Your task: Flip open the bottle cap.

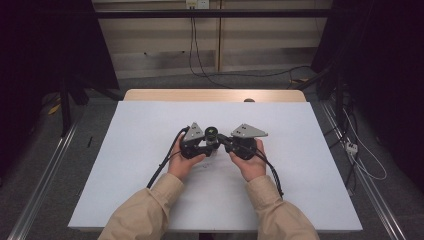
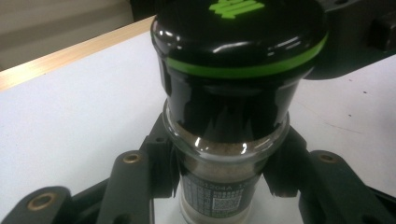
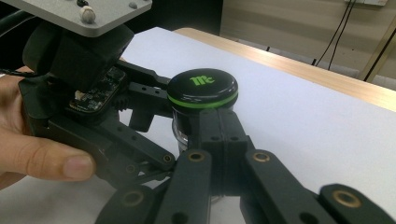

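A small glass spice jar [image 1: 211,133] with a black cap ringed in green stands upright on the white table cover [image 1: 140,150]. My left gripper [image 1: 206,145] is shut on the jar's glass body [image 2: 219,191] just under the cap [image 2: 238,56], one pad on each side. My right gripper [image 1: 223,142] faces it from the other side. Its two jaws are shut together, and their tips [image 3: 220,126] rest against the near side of the jar [image 3: 202,86] below the cap. The left gripper [image 3: 154,100] shows there too, held by a hand.
The white cover lies over a wooden table whose far edge [image 1: 215,95] shows beyond it. Black cables [image 1: 162,167] trail from both grippers toward the near edge. Metal rails and floor cables run along both sides of the table.
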`<state>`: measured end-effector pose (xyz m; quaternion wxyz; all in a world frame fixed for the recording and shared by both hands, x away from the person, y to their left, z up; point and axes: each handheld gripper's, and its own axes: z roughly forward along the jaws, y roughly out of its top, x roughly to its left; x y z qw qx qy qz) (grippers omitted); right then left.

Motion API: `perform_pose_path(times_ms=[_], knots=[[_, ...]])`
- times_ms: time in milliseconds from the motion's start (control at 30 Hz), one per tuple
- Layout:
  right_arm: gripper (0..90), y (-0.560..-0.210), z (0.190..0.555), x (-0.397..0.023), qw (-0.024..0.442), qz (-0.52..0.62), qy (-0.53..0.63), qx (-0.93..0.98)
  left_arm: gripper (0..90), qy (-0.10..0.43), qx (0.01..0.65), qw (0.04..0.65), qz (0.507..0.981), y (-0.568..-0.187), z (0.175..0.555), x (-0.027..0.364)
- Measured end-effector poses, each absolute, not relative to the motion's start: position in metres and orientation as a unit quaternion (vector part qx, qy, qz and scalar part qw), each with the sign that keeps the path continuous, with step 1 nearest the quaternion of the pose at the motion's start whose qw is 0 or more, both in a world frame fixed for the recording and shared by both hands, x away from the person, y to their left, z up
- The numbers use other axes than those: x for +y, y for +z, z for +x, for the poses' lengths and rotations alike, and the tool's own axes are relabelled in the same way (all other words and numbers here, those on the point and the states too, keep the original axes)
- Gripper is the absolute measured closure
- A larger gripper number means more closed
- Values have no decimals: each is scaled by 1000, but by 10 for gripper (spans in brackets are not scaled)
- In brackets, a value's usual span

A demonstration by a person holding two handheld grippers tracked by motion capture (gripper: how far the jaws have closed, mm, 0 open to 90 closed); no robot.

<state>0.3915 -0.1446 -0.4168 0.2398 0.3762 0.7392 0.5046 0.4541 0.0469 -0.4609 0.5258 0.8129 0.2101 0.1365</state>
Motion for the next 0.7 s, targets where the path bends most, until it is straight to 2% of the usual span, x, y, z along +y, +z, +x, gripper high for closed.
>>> perform_pose_path(times_ms=[700], knots=[[900, -415, 392, -144, 241, 375, 507, 738, 533, 135, 213, 525, 813, -461, 454, 47]])
